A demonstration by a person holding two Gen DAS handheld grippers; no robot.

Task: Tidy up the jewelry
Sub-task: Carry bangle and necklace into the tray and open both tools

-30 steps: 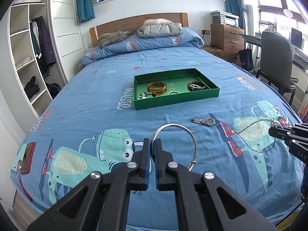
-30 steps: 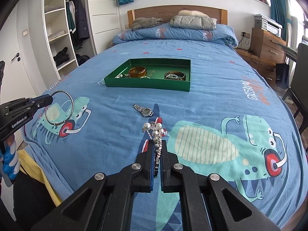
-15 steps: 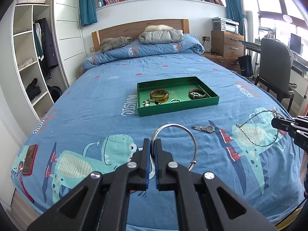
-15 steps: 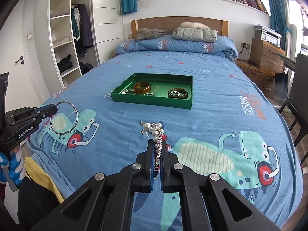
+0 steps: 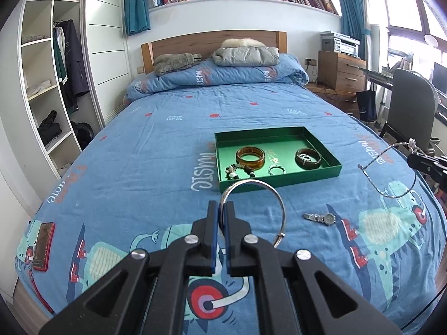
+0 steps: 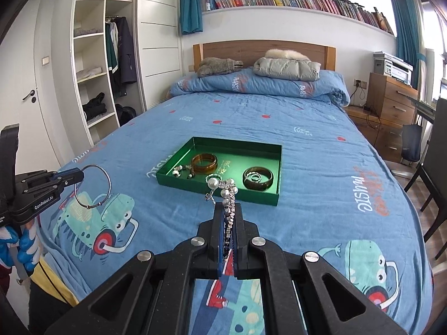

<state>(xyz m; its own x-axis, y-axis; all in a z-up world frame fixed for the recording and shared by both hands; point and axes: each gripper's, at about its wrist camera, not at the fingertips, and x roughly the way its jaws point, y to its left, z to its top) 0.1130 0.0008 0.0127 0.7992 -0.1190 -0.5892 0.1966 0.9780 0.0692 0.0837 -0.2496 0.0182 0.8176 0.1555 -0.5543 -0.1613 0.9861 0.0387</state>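
1. Between the pads of the left hand-held gripper (image 5: 222, 209), a thin silver bangle (image 5: 258, 201) is clamped by its rim; the hoop stands clear of the bed (image 5: 139, 167).
2. Right hand-held gripper (image 6: 229, 212): closed on a silver chain with pearl beads (image 6: 225, 188), held above the bedspread.
3. Ahead of both hand-held grippers, a green tray (image 6: 218, 188) lies on the bed. It holds an amber bangle (image 6: 204, 163), a dark bangle (image 6: 258, 178), a small ring (image 5: 276, 170) and a beaded piece (image 5: 237, 169).
4. Right of the left hand-held gripper, a wristwatch (image 5: 321, 217) lies on the bedspread, outside the tray.
5. Far left of the left hand-held gripper, a red phone (image 5: 43, 246) lies near the bed edge.
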